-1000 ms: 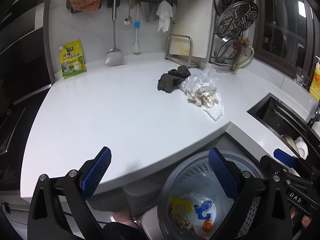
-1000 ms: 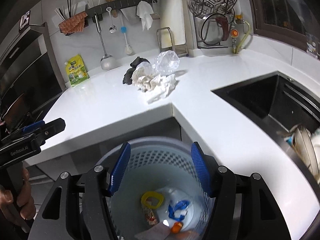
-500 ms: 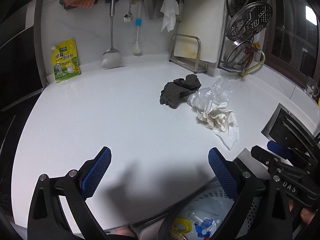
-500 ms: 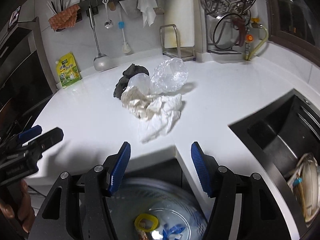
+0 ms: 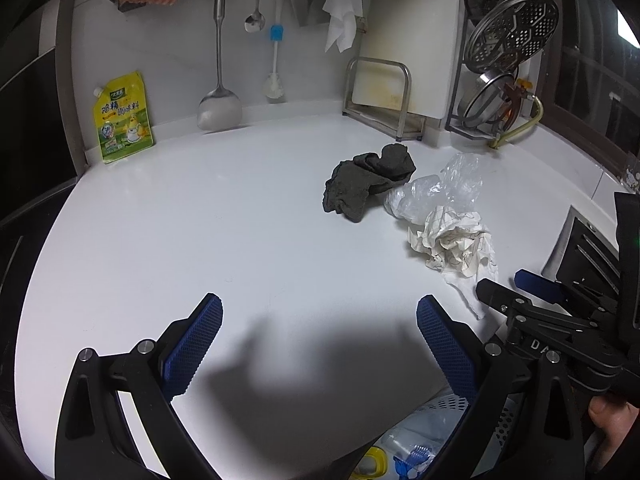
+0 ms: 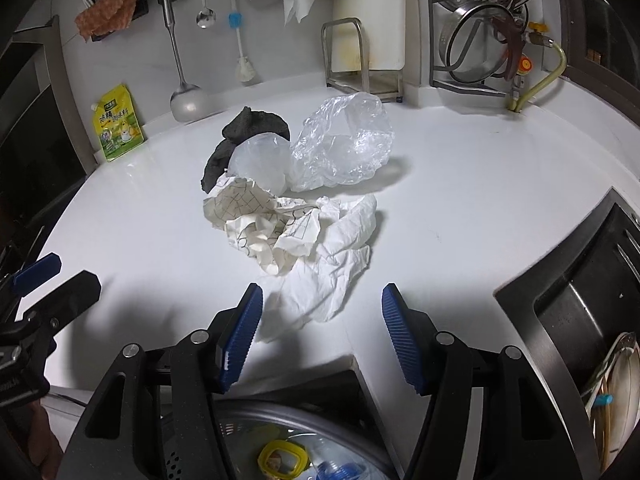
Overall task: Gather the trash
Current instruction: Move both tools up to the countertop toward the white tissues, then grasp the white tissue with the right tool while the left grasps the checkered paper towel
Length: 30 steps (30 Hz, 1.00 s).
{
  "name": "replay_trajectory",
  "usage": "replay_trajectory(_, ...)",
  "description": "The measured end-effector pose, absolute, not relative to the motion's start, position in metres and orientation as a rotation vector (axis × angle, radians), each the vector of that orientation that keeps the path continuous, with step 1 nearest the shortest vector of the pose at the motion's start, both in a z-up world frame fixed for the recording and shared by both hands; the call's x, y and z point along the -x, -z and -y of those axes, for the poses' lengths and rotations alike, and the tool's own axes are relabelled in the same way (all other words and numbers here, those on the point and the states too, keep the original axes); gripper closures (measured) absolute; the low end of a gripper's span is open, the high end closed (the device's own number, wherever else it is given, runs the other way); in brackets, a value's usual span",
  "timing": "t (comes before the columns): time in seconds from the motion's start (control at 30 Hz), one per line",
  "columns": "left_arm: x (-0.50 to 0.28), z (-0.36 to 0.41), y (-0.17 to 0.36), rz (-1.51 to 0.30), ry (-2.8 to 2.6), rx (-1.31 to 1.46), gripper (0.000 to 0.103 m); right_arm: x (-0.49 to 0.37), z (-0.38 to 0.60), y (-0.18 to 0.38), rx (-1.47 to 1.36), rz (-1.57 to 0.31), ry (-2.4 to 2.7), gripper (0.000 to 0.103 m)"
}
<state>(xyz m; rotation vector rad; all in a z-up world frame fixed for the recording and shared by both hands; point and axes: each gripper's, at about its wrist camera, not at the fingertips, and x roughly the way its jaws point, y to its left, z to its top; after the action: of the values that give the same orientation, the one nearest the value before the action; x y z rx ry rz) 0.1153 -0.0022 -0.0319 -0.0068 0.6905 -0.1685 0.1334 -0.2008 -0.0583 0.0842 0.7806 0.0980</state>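
Our left tongs (image 5: 320,344) are matte black, with angular arms cut by slot-shaped openings and pinned with silver round-head screws. Each finger ends in a blue pad (image 5: 194,346) with a fine dotted grid. Our right tongs (image 6: 322,334) share the black frame and silver screws, but their blue pads (image 6: 400,338) are ribbed crosswise. White letters, only partly readable, mark the right tongs' black body in the left wrist view.

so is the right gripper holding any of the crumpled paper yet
No, the right gripper is open and empty, with the crumpled paper lying on the counter just ahead of its fingertips.
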Motion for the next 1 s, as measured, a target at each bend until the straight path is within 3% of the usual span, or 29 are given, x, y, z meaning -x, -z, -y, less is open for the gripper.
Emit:
replay_trajectory(0.03, -0.117, 0.003, 0.033, -0.695, 0.170, 0.010, 0.007, -0.136, 0.199, 0.059, -0.075, -0.783, -0.097, 0.045)
replay_trajectory(0.1, -0.119, 0.004, 0.034, -0.702, 0.174, 0.017, 0.007, -0.140, 0.196, 0.062, -0.050, -0.796, -0.104, 0.062)
replay_trajectory(0.23, -0.122, 0.010, 0.035, -0.708, 0.182, 0.024, 0.007, -0.140, 0.195, 0.063, -0.030, -0.797, -0.123, 0.081)
replay_trajectory(0.3, -0.123, 0.015, 0.036, -0.712, 0.188, 0.025, 0.007, -0.139, 0.197, 0.063, -0.032, -0.792, -0.128, 0.095)
replay_trajectory(1.0, -0.145, 0.091, 0.043, -0.751, 0.256, 0.027, 0.007, -0.103, 0.285, 0.042, -0.235, -0.688, 0.014, 0.099)
